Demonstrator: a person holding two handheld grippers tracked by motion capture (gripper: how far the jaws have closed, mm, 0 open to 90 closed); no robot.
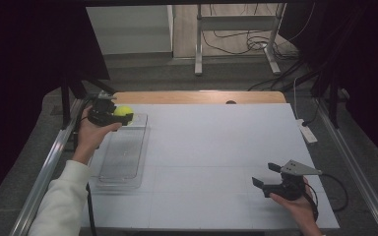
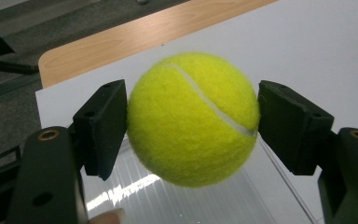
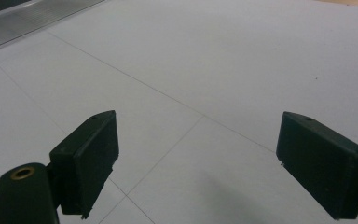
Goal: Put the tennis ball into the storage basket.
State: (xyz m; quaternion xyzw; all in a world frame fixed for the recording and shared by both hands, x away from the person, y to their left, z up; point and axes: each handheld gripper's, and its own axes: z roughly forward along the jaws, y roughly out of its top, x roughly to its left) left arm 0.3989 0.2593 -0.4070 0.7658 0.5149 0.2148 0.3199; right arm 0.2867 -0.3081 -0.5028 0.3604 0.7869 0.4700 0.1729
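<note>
A yellow tennis ball (image 1: 123, 111) (image 2: 193, 119) sits between the two black pads of my left gripper (image 1: 119, 117) (image 2: 192, 122), which is shut on it. The ball hangs over the far end of a clear plastic tray (image 1: 123, 150) (image 2: 223, 200) at the table's left side. At the near right of the table my right gripper (image 1: 267, 176) (image 3: 196, 168) stands open, its jaws wide apart with bare white tabletop between them.
The white table top (image 1: 216, 157) has a wooden strip (image 1: 197, 97) along its far edge. The tray's corner (image 3: 32, 21) lies far off in the right gripper view. Metal rails (image 1: 44, 172) run along both sides of the table.
</note>
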